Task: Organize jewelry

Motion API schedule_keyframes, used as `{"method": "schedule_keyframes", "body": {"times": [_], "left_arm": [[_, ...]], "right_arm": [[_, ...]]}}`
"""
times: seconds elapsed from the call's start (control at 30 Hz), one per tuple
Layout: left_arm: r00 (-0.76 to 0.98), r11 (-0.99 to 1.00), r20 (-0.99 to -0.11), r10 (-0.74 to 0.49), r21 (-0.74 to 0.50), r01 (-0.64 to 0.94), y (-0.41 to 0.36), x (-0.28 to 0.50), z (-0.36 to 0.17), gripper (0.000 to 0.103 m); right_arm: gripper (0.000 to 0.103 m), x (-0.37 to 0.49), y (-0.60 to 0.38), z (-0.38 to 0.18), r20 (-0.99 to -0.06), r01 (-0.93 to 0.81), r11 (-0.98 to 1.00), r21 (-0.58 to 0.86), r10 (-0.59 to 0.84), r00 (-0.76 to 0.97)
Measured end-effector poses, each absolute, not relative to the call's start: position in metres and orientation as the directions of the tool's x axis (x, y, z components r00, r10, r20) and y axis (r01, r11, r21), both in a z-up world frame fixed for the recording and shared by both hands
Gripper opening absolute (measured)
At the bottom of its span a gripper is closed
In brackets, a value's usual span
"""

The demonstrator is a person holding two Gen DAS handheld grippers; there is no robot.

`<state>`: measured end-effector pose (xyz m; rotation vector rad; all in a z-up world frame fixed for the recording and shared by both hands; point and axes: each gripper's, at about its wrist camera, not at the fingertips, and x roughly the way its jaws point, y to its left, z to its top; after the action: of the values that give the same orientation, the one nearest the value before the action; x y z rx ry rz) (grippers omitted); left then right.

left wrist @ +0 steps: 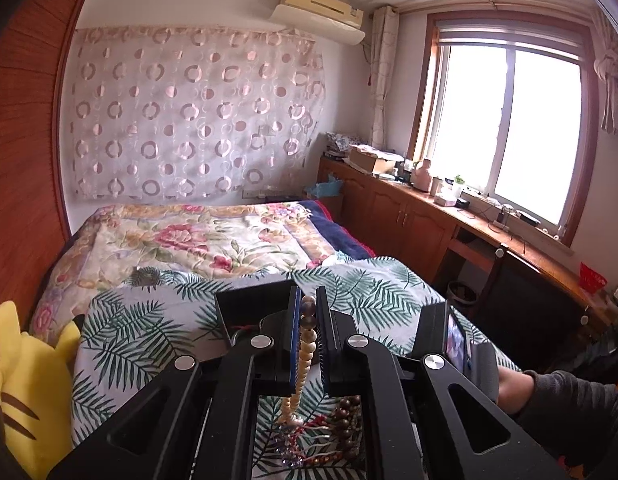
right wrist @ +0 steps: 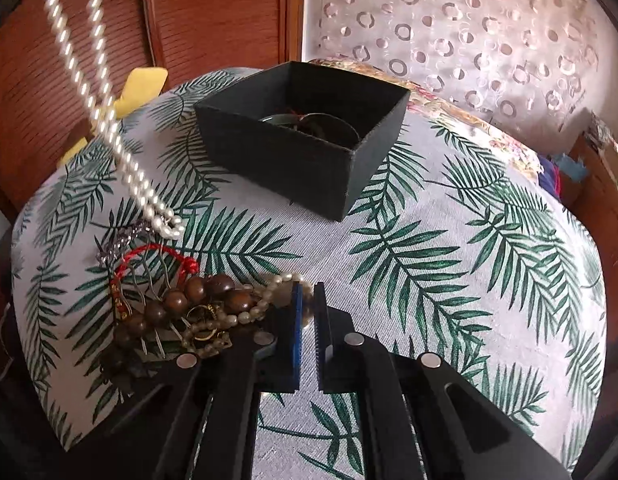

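Note:
My left gripper (left wrist: 307,307) is shut on a pearl necklace (left wrist: 305,354) and holds it in the air. The strand hangs down to the leaf-print cloth (right wrist: 409,248), and it also shows in the right wrist view (right wrist: 105,100). My right gripper (right wrist: 307,292) sits low over the cloth beside a jewelry pile (right wrist: 181,308) of brown wooden beads, a red cord and small pearls; its jaws are nearly closed around a small bead, the grip unclear. An open black box (right wrist: 293,160) with dark bangles inside stands further back, also in the left wrist view (left wrist: 249,308).
A yellow plush toy (left wrist: 25,392) lies at the left of the cloth. A floral bedspread (left wrist: 197,240) lies beyond. A wooden wardrobe (right wrist: 213,12) stands behind the box. A cluttered wooden counter (left wrist: 449,208) runs under the window at the right.

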<state>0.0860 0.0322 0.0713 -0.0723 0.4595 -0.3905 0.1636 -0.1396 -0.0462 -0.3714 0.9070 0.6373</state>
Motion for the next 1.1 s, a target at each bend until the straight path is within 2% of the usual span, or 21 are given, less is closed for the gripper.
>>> {"method": "schedule_keyframes", "body": {"times": [0.13, 0.63, 0.93, 1.1], "left_arm": [[0.834, 0.923, -0.398, -0.383, -0.138, 0.358, 0.028, 0.083, 0.085, 0.007], [0.848, 0.916, -0.350, -0.399, -0.112, 0.385, 0.012, 0.108, 0.134, 0.007], [0.857, 0.926, -0.357, -0.373, -0.080, 0.370, 0.002, 0.144, 0.150, 0.007], [0.853, 0.942, -0.405, -0.329, -0.079, 0.326, 0.006, 0.175, 0.130, 0.007]], "right_arm": [[0.006, 0.150, -0.147, -0.023, -0.770, -0.659, 0.752, -0.020, 0.409, 0.490], [0.006, 0.110, -0.166, 0.130, -0.516, -0.670, 0.733, -0.118, 0.531, 0.672], [0.006, 0.129, -0.163, 0.181, -0.432, -0.643, 0.745, -0.177, 0.529, 0.731], [0.006, 0.146, -0.156, 0.198, -0.407, -0.626, 0.753, -0.203, 0.517, 0.753]]}}
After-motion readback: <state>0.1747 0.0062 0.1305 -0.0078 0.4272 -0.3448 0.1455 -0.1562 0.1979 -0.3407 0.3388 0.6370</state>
